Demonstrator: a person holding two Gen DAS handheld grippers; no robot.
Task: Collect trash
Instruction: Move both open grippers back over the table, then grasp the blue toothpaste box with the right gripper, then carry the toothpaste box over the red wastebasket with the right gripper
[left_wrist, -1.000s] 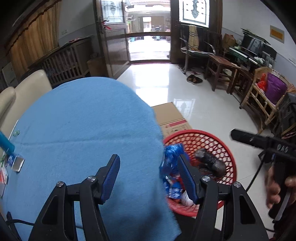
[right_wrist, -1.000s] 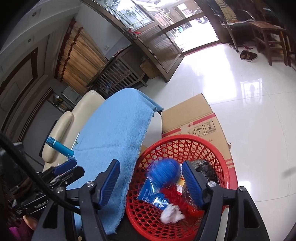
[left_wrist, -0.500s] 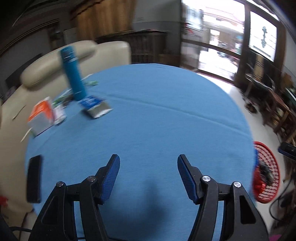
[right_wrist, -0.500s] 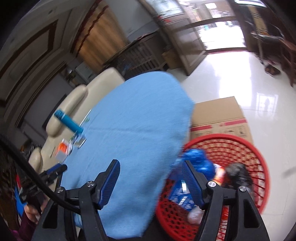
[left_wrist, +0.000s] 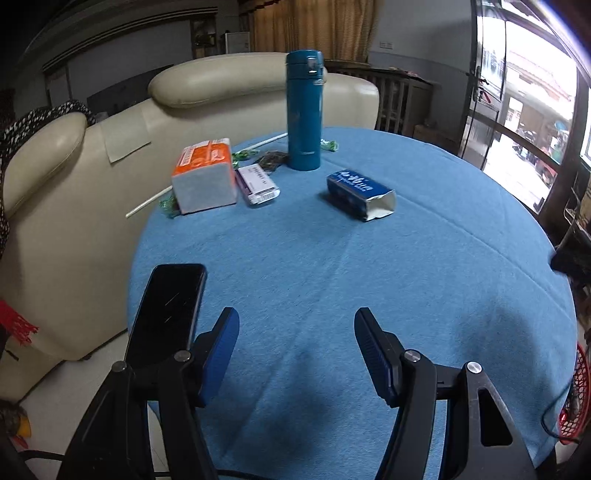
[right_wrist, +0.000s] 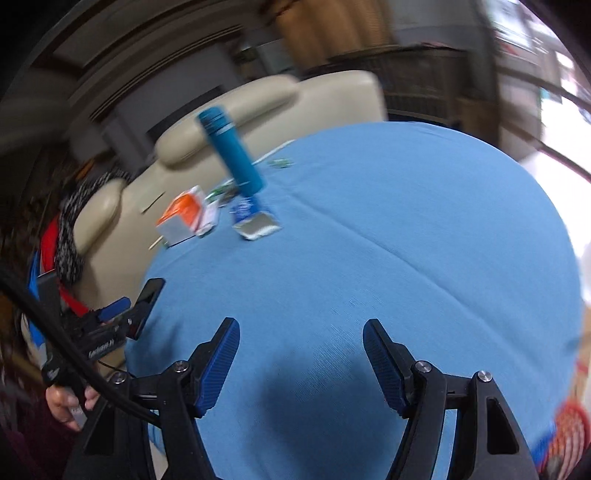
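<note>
Currently both grippers stand over the near part of the blue tablecloth with jaws apart and nothing between them: the left gripper and the right gripper are each empty.

Location of trash, relative to the left gripper: the open blue carton lies ahead and slightly right, well apart from the fingertips. A white-and-purple packet and an orange-and-white tissue pack lie ahead and to the left, with green wrappers and a white straw at the far-left edge. The red basket sits low at the far right, below the table edge.

Probable hazards:

- The teal flask stands upright just behind the carton and packet. A reach that overshoots could tip it; it appears not to be trash.
- The black phone lies just left of the left gripper's left finger, close to the table edge. A sideways sweep could push it off.
- The carton's open end faces the grippers; a squeeze on that end may crush it rather than hold it.
- The right wrist view is blurred, so aim from that side is unreliable.
- Pads dragged low could bunch the cloth and shift everything on it.
</note>
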